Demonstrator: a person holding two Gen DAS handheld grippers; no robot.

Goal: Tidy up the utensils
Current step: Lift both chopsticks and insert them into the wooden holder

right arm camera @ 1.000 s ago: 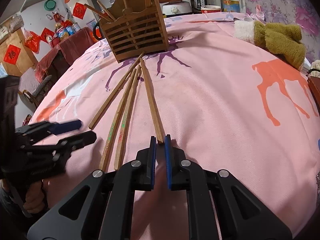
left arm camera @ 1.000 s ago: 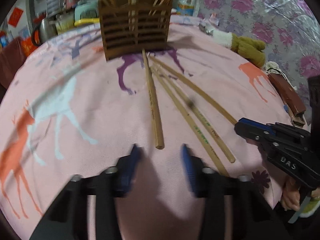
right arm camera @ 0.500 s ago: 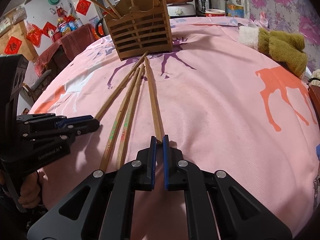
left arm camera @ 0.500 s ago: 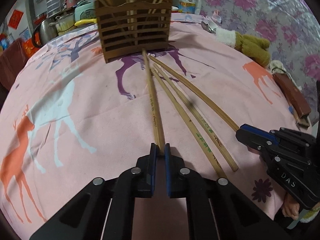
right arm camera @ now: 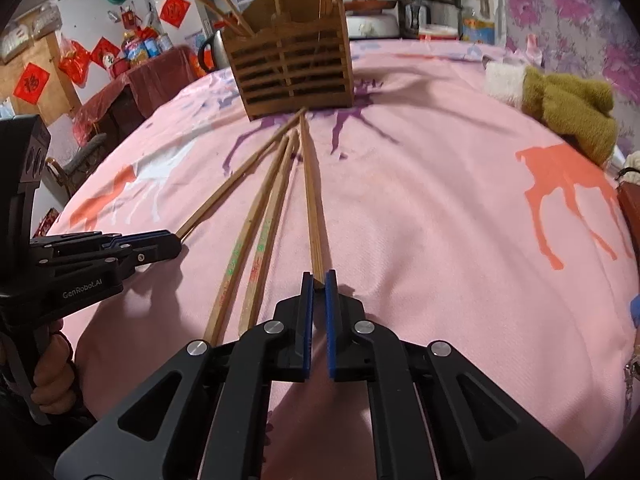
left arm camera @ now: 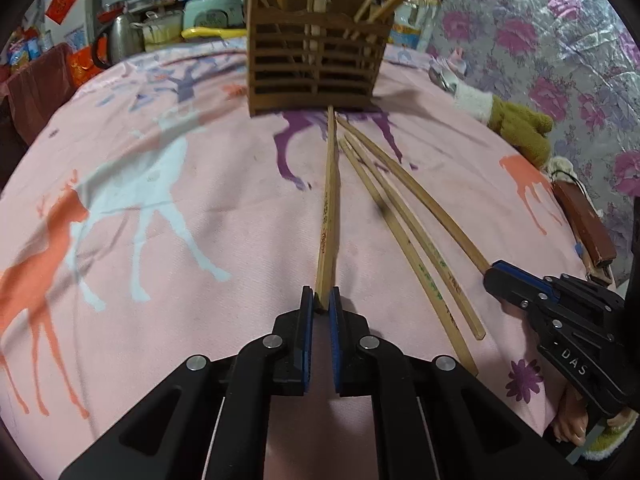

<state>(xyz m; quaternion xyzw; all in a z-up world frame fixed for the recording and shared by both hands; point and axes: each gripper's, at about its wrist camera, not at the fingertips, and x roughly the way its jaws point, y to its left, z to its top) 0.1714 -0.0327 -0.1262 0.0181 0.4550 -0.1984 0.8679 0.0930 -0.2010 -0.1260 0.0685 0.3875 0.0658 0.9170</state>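
Several wooden chopsticks lie fanned on the pink deer-print cloth [left arm camera: 200, 240] in front of a brown slatted wooden holder [left arm camera: 316, 76] with more sticks standing in it. My left gripper [left arm camera: 321, 300] is shut on the near end of the leftmost chopstick [left arm camera: 329, 208]. My right gripper [right arm camera: 319, 284] is shut on the near end of the rightmost chopstick [right arm camera: 310, 192]. Each gripper shows in the other view: the right one [left arm camera: 496, 276] and the left one [right arm camera: 172, 242]. Two chopsticks [right arm camera: 260, 232] lie loose between them.
An olive and white cloth toy [right arm camera: 560, 100] lies at the right. A brown case [left arm camera: 584, 224] sits at the table's right edge. Kettle, cooker and bottles [right arm camera: 432, 12] stand behind the holder.
My left gripper moved forward and shut on the leftmost chopstick's end. Both views have shifted closer toward the holder. The right gripper stays shut on its chopstick.
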